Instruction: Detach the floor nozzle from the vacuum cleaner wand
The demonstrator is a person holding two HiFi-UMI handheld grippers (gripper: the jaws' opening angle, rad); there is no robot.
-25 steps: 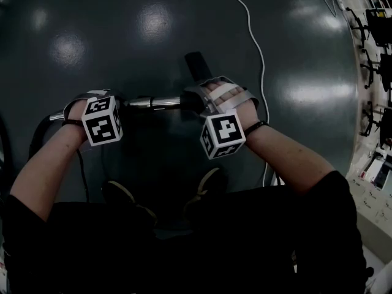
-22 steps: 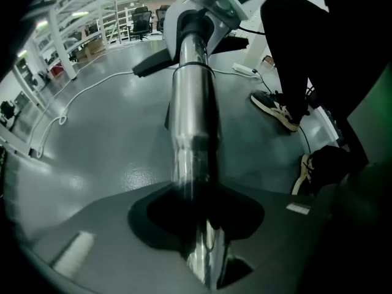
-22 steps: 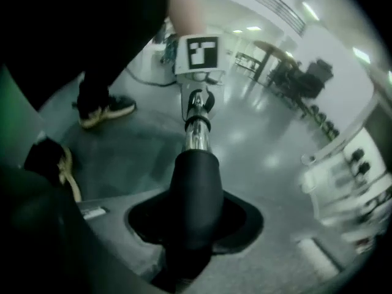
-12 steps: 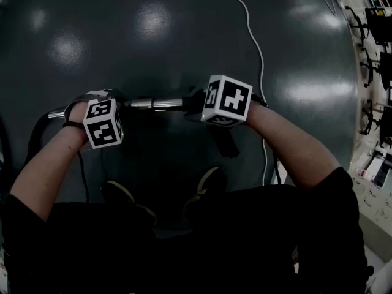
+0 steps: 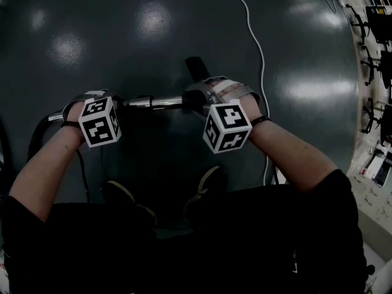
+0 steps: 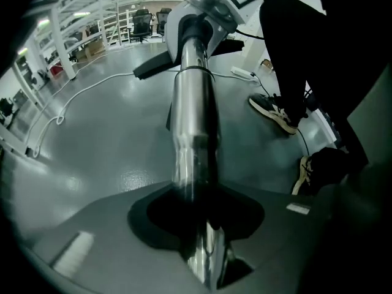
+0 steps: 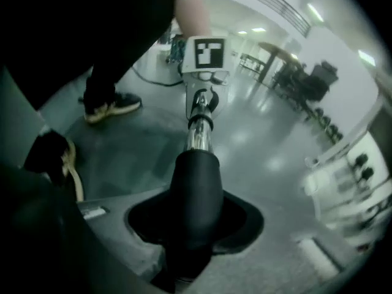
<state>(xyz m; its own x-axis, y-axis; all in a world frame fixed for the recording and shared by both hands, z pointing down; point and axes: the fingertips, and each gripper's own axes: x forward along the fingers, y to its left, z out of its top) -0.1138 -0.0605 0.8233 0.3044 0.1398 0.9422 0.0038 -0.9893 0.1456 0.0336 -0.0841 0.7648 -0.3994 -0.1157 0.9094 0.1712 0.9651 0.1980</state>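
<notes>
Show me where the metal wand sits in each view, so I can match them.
Head view: the metal wand lies level, just left of centre and above the middle.
Left gripper view: it runs from bottom centre up the middle.
Right gripper view: a short shiny stretch shows at centre.
Shared landmark: the black collar at the wand's end.

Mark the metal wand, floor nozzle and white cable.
metal wand (image 5: pixel 153 102): head view, bare tube at mid-length.
floor nozzle (image 5: pixel 196 66): head view, black head near its tip.
white cable (image 5: pixel 255 41): head view, stretch lying on the floor.
</notes>
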